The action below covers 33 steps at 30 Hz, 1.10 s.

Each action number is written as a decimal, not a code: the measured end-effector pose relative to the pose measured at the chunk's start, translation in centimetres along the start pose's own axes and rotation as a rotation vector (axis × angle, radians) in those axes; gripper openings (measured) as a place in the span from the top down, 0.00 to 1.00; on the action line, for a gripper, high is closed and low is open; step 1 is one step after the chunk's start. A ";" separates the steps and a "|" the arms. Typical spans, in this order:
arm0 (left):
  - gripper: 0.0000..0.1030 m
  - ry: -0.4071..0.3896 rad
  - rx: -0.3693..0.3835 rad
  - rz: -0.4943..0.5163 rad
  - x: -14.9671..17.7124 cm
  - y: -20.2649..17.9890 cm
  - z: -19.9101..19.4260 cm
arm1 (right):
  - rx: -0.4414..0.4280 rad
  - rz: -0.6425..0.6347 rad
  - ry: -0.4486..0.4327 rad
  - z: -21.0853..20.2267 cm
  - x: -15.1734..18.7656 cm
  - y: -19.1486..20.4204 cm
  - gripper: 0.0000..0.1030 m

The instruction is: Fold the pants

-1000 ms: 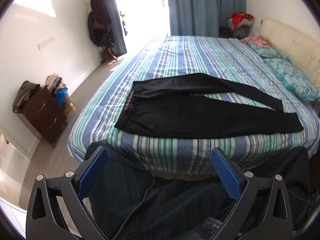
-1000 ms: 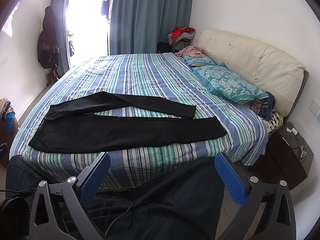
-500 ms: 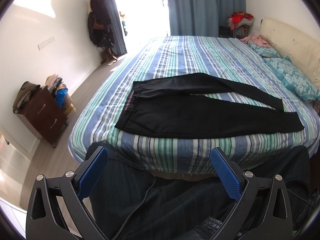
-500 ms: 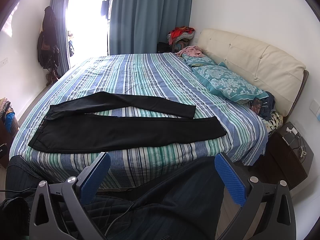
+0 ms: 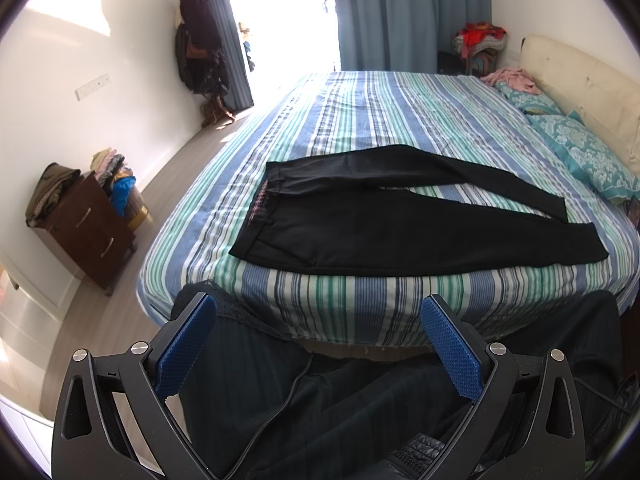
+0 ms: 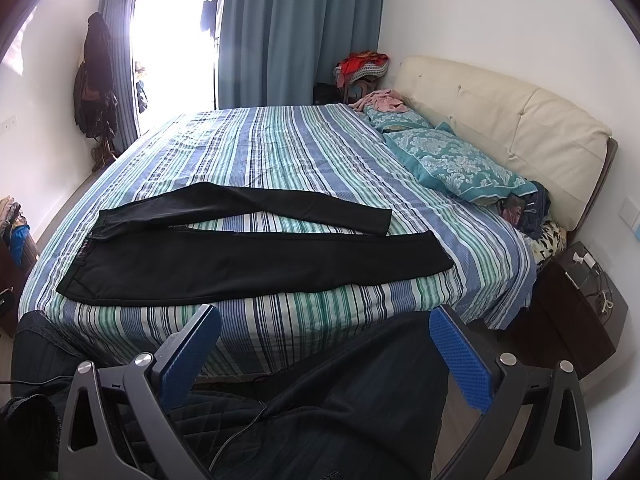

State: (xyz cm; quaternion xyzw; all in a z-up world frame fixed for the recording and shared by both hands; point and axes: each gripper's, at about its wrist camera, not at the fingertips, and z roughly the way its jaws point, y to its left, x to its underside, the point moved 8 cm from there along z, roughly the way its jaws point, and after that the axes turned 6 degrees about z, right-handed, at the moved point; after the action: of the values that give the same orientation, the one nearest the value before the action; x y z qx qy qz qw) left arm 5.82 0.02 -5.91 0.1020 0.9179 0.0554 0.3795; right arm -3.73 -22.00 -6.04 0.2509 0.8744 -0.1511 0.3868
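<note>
Where you are standing: while you are facing the near long side of the striped bed (image 5: pixel 360 120), both grippers are hanging low in front of your dark-clothed legs, short of the mattress edge.
Left gripper (image 5: pixel 318 322): you are holding it with its blue-padded fingers (image 5: pixel 184 344) spread wide, and nothing is lying between them.
Right gripper (image 6: pixel 326 330): you are holding it spread just as wide, its blue pads (image 6: pixel 460 364) gripping nothing.
Black pants (image 5: pixel 400 224): they are lying flat and unfolded across the striped cover, near the bed's close edge, well apart from both grippers.
Waistband (image 6: pixel 86 256): it is pointing toward the foot of the bed, on your left.
Legs: the two are splaying apart in a narrow V toward the headboard (image 6: pixel 500 120); the nearer leg (image 6: pixel 320 264) is running straight along the edge, and the farther leg (image 6: pixel 288 204) is angling away, with a strip of striped cover showing between them.
Cuffs: both are ending short of the teal patterned pillow (image 6: pixel 452 164).
Bedside: a dark nightstand (image 6: pixel 572 296) is sitting by the headboard end, and a brown chest of drawers (image 5: pixel 88 232) piled with clothes is standing by the left wall.
</note>
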 end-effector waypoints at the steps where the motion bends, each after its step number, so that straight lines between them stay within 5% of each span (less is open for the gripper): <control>1: 0.00 0.000 0.000 0.000 0.0 0.0 0.0 | 0.000 0.000 0.000 0.0 0.0 0.0 0.00; 33: 0.00 0.006 0.004 -0.003 0.6 0.5 -0.4 | 0.090 -0.067 0.002 -0.2 -0.1 -0.1 0.00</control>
State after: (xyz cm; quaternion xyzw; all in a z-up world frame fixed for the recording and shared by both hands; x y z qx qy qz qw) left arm 5.19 0.61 -5.99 0.1013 0.9193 0.0534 0.3765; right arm -3.86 -22.08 -5.86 0.2390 0.8750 -0.2030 0.3688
